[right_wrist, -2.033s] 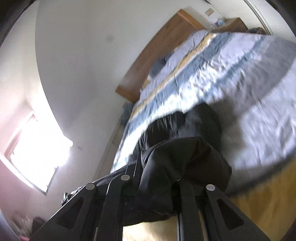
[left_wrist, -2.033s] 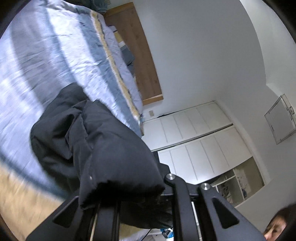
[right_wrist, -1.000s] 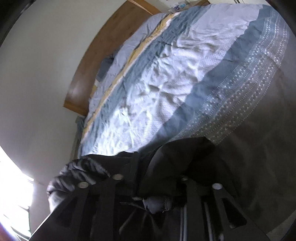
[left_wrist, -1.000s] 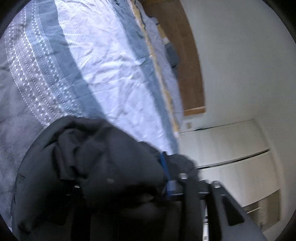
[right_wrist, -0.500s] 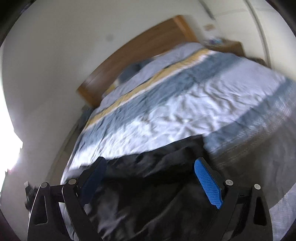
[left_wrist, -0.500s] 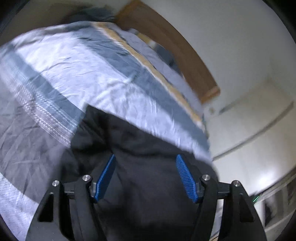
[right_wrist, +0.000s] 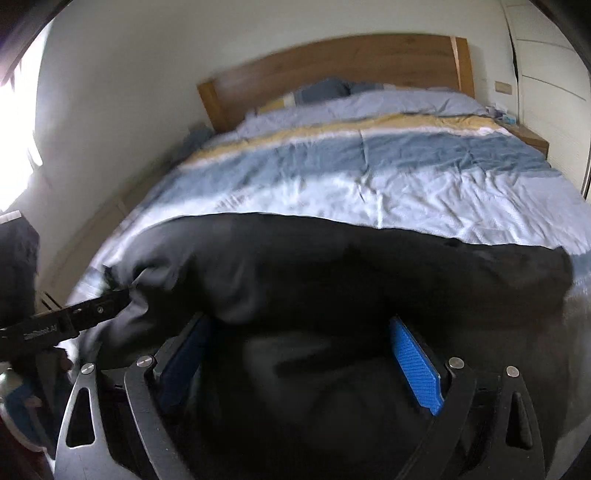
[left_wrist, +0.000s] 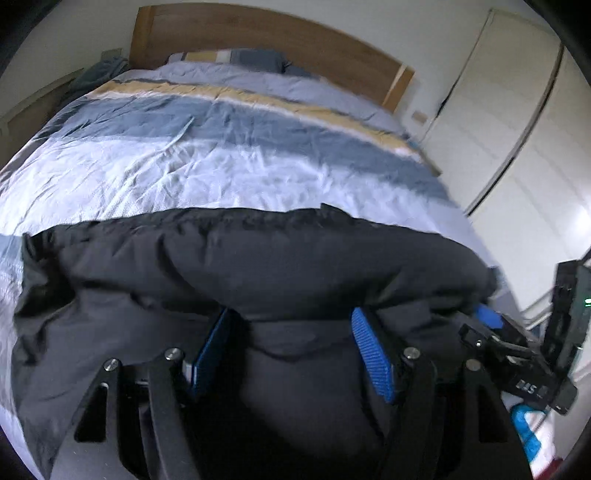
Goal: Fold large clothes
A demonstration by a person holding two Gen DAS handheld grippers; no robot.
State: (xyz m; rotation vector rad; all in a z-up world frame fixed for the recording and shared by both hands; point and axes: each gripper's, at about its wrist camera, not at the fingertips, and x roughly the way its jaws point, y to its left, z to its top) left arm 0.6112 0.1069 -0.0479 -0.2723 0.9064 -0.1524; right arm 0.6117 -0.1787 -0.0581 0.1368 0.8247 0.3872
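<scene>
A large black padded jacket point(left_wrist: 258, 266) lies spread across the near end of the bed, and it also shows in the right wrist view point(right_wrist: 332, 266). My left gripper point(left_wrist: 291, 350) is open, its blue pads point(left_wrist: 371, 354) apart over the jacket's near edge. My right gripper point(right_wrist: 299, 354) is open too, blue pads point(right_wrist: 415, 369) wide apart above the dark fabric. The right gripper also shows at the right edge of the left wrist view point(left_wrist: 517, 362). The left gripper's finger shows at the left of the right wrist view point(right_wrist: 74, 314).
The bed has a blue, white and yellow striped duvet point(left_wrist: 221, 147) and a wooden headboard point(left_wrist: 258, 33). White wardrobe doors point(left_wrist: 517, 129) stand at the right. A bright window point(right_wrist: 14, 110) is at the left wall.
Both grippers let go of the jacket and opened. The jacket, held up bunched before, now lies spread on the bed. Both cameras have levelled toward the headboard.
</scene>
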